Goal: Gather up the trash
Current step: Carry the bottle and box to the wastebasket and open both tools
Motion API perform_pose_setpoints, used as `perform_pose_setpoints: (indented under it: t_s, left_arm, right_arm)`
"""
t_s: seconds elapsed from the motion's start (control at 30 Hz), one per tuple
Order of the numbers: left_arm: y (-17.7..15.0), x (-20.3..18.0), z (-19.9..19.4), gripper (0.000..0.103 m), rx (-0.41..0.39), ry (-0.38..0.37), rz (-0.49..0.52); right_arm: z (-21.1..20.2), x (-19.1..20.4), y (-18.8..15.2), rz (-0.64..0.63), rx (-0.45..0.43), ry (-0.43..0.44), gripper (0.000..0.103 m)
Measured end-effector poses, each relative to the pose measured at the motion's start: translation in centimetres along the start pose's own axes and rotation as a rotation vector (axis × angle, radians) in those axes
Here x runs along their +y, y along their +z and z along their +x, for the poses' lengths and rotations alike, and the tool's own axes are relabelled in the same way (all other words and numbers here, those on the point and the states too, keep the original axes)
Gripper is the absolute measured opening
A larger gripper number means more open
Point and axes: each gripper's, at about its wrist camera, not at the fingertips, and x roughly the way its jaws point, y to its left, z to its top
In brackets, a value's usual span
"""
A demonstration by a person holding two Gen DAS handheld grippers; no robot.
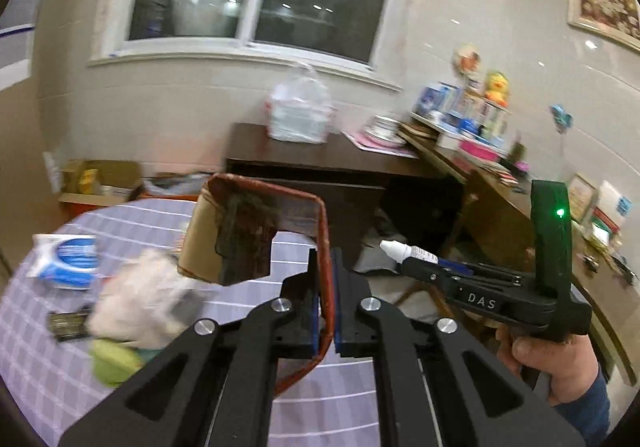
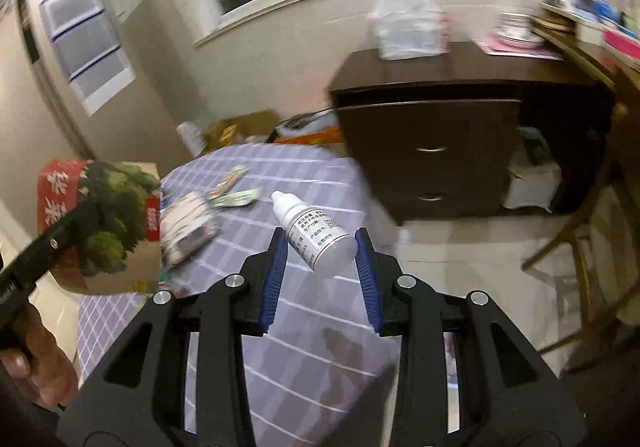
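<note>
On the far left of the table (image 1: 48, 367), trash is still lying loose: a blue-and-white packet (image 1: 66, 261), a white crumpled wad (image 1: 136, 307), a dark flat scrap (image 1: 68, 325) and sth green (image 1: 114, 361) at the near edge. The right wrist view also shows a couple of wrappers (image 2: 236, 193) mid-table, so pickup isn't finished.

Center: the left tool (image 1: 327, 299) has its pads nearly together, pinching the open flap of a red-edged cardboard box (image 1: 236, 231). The box hangs above the table, off the surface.

Right: the right tool (image 2: 322, 263) sits at a narrow gap, clamped on a small white dropper bottle (image 2: 316, 235) w/ its cap pointing up-left, held above the table's near right side.

Judging progress – two items are in hand and lifted, neither dropped anywhere yet. No bin shows in either view, so where they go can't be told. At least five or six bits remain, so roughly early-to-mid task.
</note>
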Motion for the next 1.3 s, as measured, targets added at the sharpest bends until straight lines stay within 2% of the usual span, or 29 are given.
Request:
perform_pose_setpoints:
  t_s: [0.23, 0.47, 0.7, 1.0, 1.03, 1.07, 1.1, 1.13, 1.2, 1.3]
  left_arm:
    - [-0.8, -6.9, 6.2, 0.005, 0.096, -0.121, 0.069]
    - [-3.6, -12.5, 13.1, 0.005, 0.255, -0.181, 0.131]
    - [-8.0, -15.5, 20.7, 0.005, 0.445, -0.185, 0.175]
    - [-9.4, -17.1, 26.9, 0.007, 0.573, -0.185, 0.209]
    - [-9.4, -17.1, 27.3, 0.013, 0.585, -0.190, 0.210]
    - [-9.5, -17.1, 27.7, 0.021, 0.596, -0.188, 0.218]
    - [-9.4, -16.9, 27.6, 0.051, 0.595, -0.179, 0.222]
    - [-9.3, -16.9, 27.5, 0.077, 0.580, -0.155, 0.228]
    - [-8.8, -16.5, 26.8, 0.086, 0.517, -0.110, 0.234]
    - [-8.2, -16.2, 26.6, 0.087, 0.521, -0.087, 0.226]
  right_arm:
    - [-3.7, -8.6, -1.3, 0.149, -0.041, -0.123, 0.034]
    - [-3.6, -15.8, -4.5, 0.285, 0.009, -0.229, 0.034]
    - [-0.1, -20.5, -7.9, 0.402, 0.105, -0.242, 0.034]
    - [3.4, -23.7, -8.8, 0.496, 0.142, -0.211, 0.036]
    - [3.6, -24.0, -8.9, 0.511, 0.144, -0.213, 0.039]
    - [3.8, -24.1, -8.9, 0.520, 0.147, -0.216, 0.057]
    - [3.9, -24.4, -9.1, 0.538, 0.148, -0.213, 0.071]
    - [4.0, -24.6, -9.1, 0.547, 0.143, -0.210, 0.074]
    - [3.9, -25.0, -9.3, 0.568, 0.139, -0.207, 0.083]
    - [3.6, -25.2, -9.5, 0.579, 0.133, -0.222, 0.096]
